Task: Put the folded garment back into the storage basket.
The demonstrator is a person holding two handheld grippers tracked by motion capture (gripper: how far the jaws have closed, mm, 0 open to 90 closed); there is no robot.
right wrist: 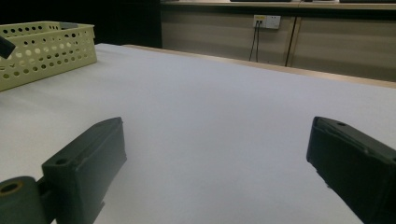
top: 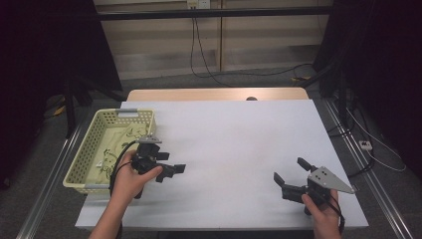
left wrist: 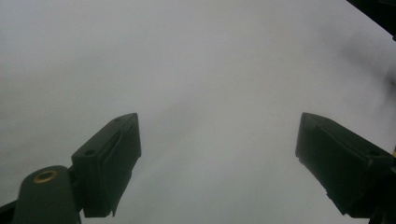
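My left gripper [top: 173,163] is held in a hand just right of a pale yellow perforated basket [top: 83,158], low over the white table sheet [top: 234,134], jaws pointing right. In the left gripper view its jaws [left wrist: 218,119] stand wide apart over bare white surface, with nothing between them. My right gripper [top: 289,170] rests near the front right of the table, aimed left and away from the person. Its jaws [right wrist: 217,122] are open and empty, and the basket [right wrist: 46,51] lies far ahead to the left.
Inside the basket lies a pale item with dark line markings [top: 115,149]. A wooden table edge [top: 214,94] runs along the far side of the sheet. Cables [top: 199,55] trail across the floor beyond, and metal rails flank the table.
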